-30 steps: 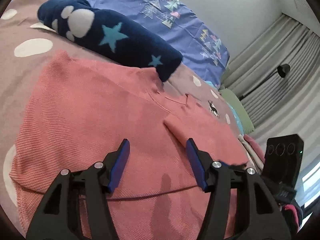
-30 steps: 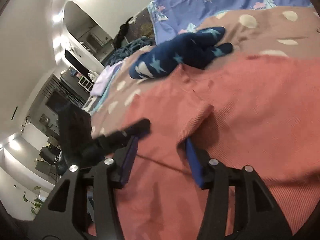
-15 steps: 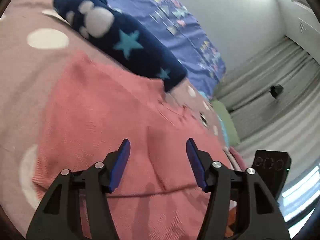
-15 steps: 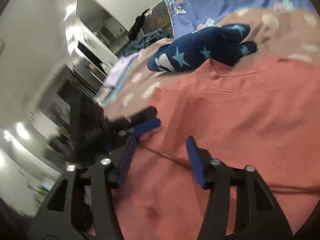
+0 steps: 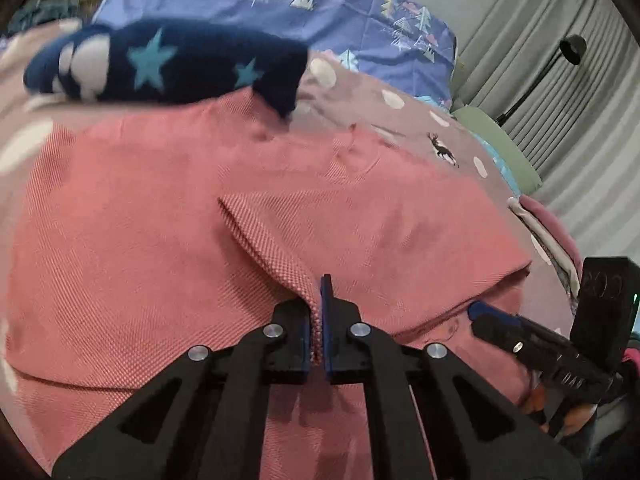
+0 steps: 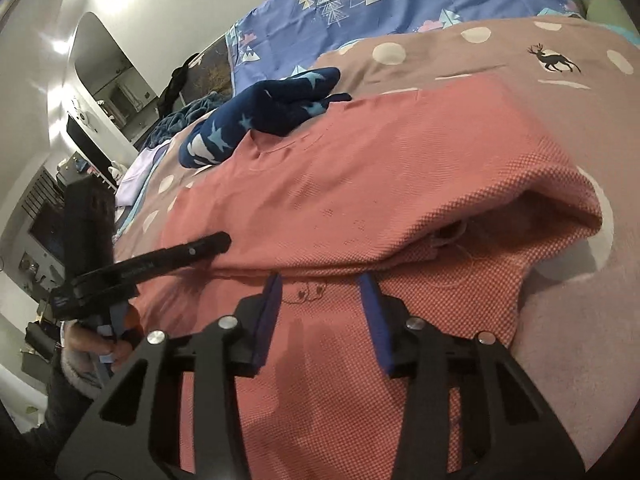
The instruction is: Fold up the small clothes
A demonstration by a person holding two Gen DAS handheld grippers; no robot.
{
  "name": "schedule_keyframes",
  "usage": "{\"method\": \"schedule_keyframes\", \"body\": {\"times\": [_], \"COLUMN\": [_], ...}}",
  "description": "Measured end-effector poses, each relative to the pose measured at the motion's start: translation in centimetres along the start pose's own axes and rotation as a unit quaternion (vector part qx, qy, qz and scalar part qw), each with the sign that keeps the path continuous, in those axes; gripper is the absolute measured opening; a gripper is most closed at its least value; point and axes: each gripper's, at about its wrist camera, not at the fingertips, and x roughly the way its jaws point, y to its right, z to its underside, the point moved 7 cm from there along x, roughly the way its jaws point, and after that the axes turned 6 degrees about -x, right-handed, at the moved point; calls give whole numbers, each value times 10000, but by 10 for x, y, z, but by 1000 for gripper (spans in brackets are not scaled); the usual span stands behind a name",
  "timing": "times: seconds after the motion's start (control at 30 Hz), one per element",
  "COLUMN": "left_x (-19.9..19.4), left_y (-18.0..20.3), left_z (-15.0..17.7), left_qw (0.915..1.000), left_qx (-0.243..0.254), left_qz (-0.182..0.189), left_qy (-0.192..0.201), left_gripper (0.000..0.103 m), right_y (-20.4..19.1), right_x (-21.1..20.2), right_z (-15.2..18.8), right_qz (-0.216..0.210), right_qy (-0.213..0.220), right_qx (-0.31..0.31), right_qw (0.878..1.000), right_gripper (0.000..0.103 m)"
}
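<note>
Left hand-held gripper: the left hand-held gripper [image 5: 316,320] is clamped tight on a raised pinch of the pink knit top [image 5: 160,208], a ridge of cloth running up from between its blue pads; the jaws have just been closing on that fold.
Right hand-held gripper: the right hand-held gripper [image 6: 320,316] stands partly apart, low over the near part of the top by a small stitched motif; its jaws have just been closing, yet the pads do not press on any cloth that I can see.
Garment: the pink knit top [image 6: 360,168] lies spread on the dotted brown bedspread [image 6: 460,60], with one side already doubled over into a thick rolled edge at the right of the right wrist view.
Nearby: a navy star-print garment [image 5: 168,64] rests at the far edge of the top, touching it; a blue patterned sheet [image 5: 320,0] lies beyond.
Step in hand: judged as taking hold for the next fold, the left side gripped and the right side not yet.
Next move calls for: the right pads to settle on a matching layer of cloth, then both hands lifting together and carrying the cloth over evenly.
Risk: a pinch of only the top layer could drag the fold askew.
</note>
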Motion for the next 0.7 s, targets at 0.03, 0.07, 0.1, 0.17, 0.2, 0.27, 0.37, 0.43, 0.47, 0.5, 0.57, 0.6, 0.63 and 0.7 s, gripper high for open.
{"method": "schedule_keyframes", "body": {"times": [0.03, 0.07, 0.1, 0.17, 0.2, 0.27, 0.37, 0.43, 0.47, 0.5, 0.57, 0.6, 0.63, 0.7], "left_x": [-9, -19, -28, -56, -66, -86, -107, -108, -104, -97, -83, -78, -75, -72], "left_y": [4, 9, 12, 20, 22, 19, -7, -34, -49, -61, -87, -96, -106, -122], "left_z": [-7, -16, -23, -43, -50, -61, -69, -66, -64, -61, -49, -46, -41, -33], "left_qw": [9999, 9994, 9988, 9961, 9945, 9904, 9844, 9847, 9851, 9852, 9845, 9835, 9823, 9783], "left_qx": [65, 164, 245, 473, 568, 748, 762, 538, 398, 323, 196, 128, 44, -124], "left_qz": [-42, -110, -154, -285, -366, -596, -1122, -1295, -1377, -1457, -1637, -1730, -1820, -2022], "left_qy": [126, 274, 387, 692, 805, 994, 1121, 1038, 950, 846, 596, 506, 439, 430], "left_gripper": [4, 4, 4, 4, 4, 4, 4, 4, 4, 4, 9, 11, 13, 21], "right_y": [-2, -3, -2, 1, 8, 26, 30, 25, 21, 18, 15, 17, 17, 19], "right_x": [-3, -6, -12, -16, -16, -7, -8, -6, -5, -4, -3, -3, -3, -4], "right_z": [-1, -1, -1, -6, -4, 1, 2, 2, 2, 2, 3, 3, 3, 4], "right_qz": [-21, -78, -163, -177, -20, 121, 89, 197, 234, 246, 269, 266, 250, 230], "right_qy": [88, 172, 287, 458, 445, 200, 203, 174, 157, 148, 133, 129, 129, 133], "right_qx": [-26, -28, -18, 65, 179, 604, 762, 604, 491, 416, 334, 337, 351, 359], "right_qw": [10000, 9998, 9995, 9988, 9988, 9979, 9968, 9978, 9984, 9987, 9990, 9990, 9990, 9990], "right_gripper": [42, 42, 42, 44, 49, 44, 37, 43, 45, 49, 52, 52, 52, 52]}}
